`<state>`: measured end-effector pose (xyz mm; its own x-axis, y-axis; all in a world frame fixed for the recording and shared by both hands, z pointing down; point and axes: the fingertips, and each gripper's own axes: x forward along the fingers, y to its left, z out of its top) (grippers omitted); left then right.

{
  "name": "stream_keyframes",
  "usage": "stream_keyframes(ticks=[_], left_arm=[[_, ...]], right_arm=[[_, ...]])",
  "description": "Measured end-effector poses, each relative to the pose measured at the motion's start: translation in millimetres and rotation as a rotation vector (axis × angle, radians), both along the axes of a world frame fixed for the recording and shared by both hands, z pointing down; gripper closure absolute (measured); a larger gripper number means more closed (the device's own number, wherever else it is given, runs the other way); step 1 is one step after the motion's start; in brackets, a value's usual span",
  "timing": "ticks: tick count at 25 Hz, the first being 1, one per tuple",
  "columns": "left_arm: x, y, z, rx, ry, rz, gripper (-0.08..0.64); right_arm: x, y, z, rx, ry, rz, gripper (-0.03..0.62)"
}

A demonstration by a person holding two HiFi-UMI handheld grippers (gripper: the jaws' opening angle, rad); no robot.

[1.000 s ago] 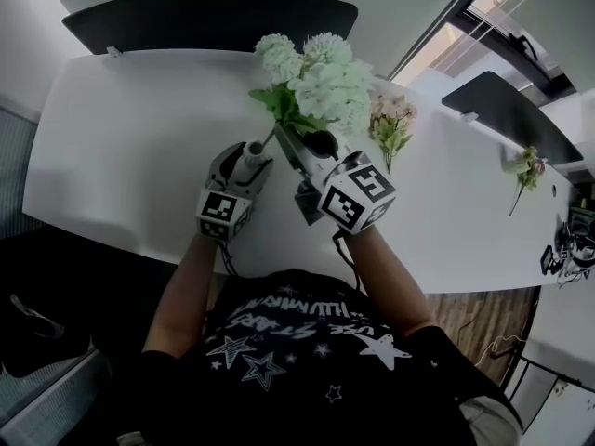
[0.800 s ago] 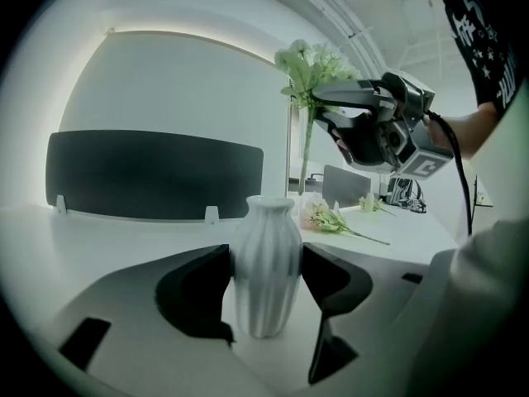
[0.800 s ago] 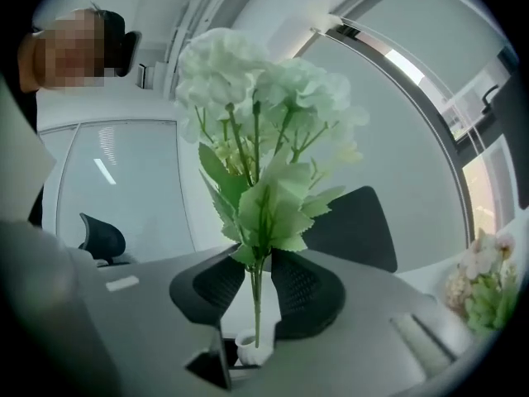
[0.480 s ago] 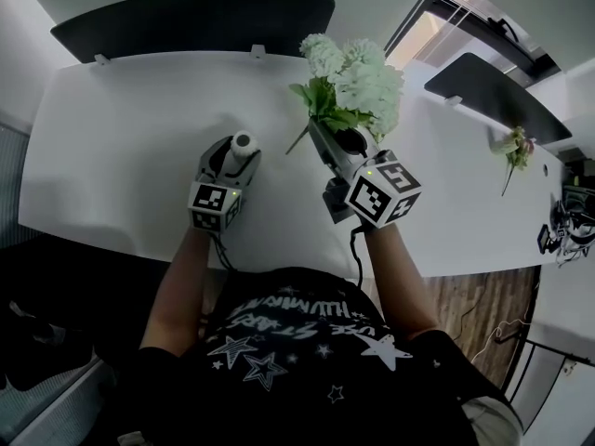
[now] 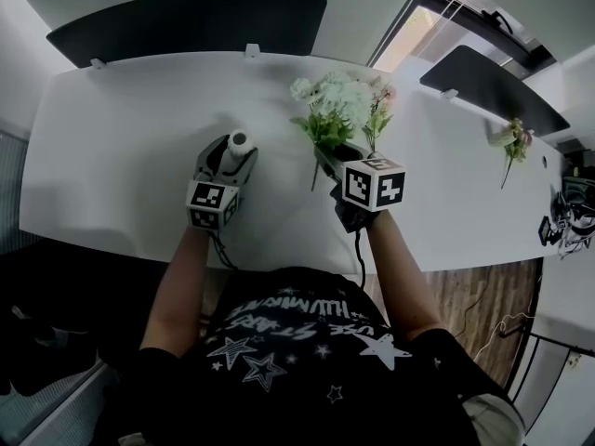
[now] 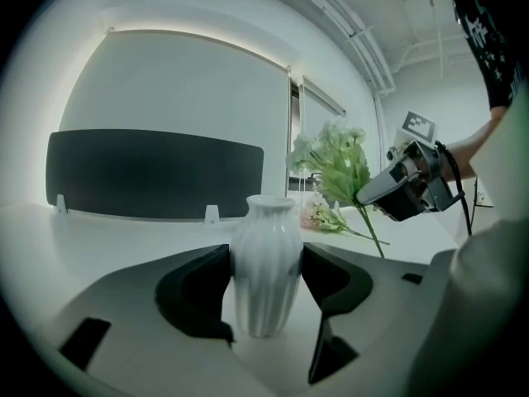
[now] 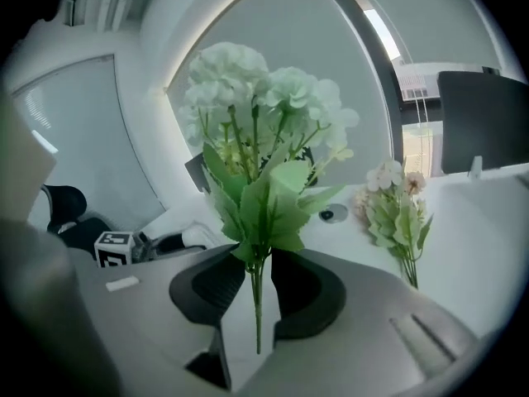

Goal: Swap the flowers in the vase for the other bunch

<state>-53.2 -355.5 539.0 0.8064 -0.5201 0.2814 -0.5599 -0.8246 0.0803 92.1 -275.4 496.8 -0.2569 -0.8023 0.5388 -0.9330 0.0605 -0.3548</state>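
Note:
A white ribbed vase (image 5: 239, 146) (image 6: 264, 263) stands empty on the white table (image 5: 121, 128), and my left gripper (image 5: 234, 159) (image 6: 266, 292) is shut on its body. My right gripper (image 5: 327, 152) (image 7: 256, 284) is shut on the thin stem of a white and green flower bunch (image 5: 333, 103) (image 7: 263, 139), held low over the table to the right of the vase. A smaller pink bunch (image 5: 377, 111) (image 7: 397, 213) (image 6: 325, 217) lies on the table just right of the held bunch. The left gripper view also shows the right gripper (image 6: 388, 190) with its bunch (image 6: 335, 160).
A black partition panel (image 5: 186, 21) runs along the table's far edge. A second desk at the right carries another flower sprig (image 5: 509, 142) and its own dark panel (image 5: 488, 86). A round cable port (image 7: 335, 213) sits in the tabletop near the pink bunch.
The right gripper has carried the white and green bunch away from the vase, rightward and down, tipping it toward the table beside the pink bunch. The left gripper and vase have stayed put.

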Motion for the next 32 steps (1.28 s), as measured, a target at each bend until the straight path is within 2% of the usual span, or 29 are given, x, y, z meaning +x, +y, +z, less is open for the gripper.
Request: stream_keyframes(ticks=[15, 17, 21, 28, 32], left_arm=[[0.5, 0.6, 2.2, -0.017, -0.012, 0.003, 0.281], [-0.1, 0.8, 1.3, -0.016, -0.029, 0.006, 0.281], [2.1, 3.0, -4.0, -0.03, -0.017, 0.014, 0.281], [0.2, 0.0, -0.2, 0.0, -0.031, 0.0, 0.279], [-4.2, 2.0, 1.6, 0.002, -0.074, -0.027, 0.279]], right_arm=[[14.7, -4.7, 91.0, -0.281, -0.002, 0.041, 0.495], [15.7, -5.2, 94.3, -0.285, -0.007, 0.055, 0.493], [16.3, -6.0, 98.3, -0.291, -0.005, 0.059, 0.489], [17.4, -7.5, 100.8, -0.26, -0.002, 0.075, 0.455], [17.1, -7.0, 89.7, -0.193, 0.003, 0.076, 0.35]])
